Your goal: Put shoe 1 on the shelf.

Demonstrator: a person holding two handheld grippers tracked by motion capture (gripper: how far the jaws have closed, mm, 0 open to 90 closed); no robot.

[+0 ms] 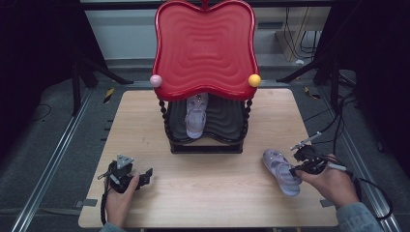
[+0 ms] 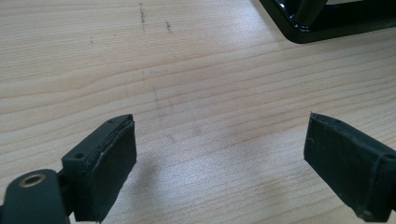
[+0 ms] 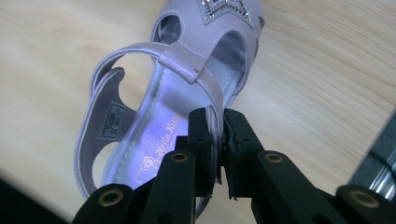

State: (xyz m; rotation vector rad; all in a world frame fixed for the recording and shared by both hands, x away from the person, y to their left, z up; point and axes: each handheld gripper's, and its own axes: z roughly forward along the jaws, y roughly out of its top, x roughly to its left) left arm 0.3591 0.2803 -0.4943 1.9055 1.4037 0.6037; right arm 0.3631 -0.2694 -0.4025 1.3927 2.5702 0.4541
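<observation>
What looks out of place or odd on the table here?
One lilac sandal lies alone near the table's right edge, while its pair sits on the rack's black lower shelf. The right gripper pinches the stray sandal's side strap. Nothing looks spilled or damaged.

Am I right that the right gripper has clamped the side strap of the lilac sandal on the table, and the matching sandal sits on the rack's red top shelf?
Not quite. The matching sandal sits on the black lower shelf, under the red top shelf, as the high view shows. The right gripper does clamp the lilac sandal by its side strap.

Shiny plastic, matt wood
Glossy red rack top (image 1: 205, 48), pale wood-grain tabletop (image 1: 145, 125), satiny lilac sandal (image 3: 187, 93), matt black rubbery jaws.
</observation>
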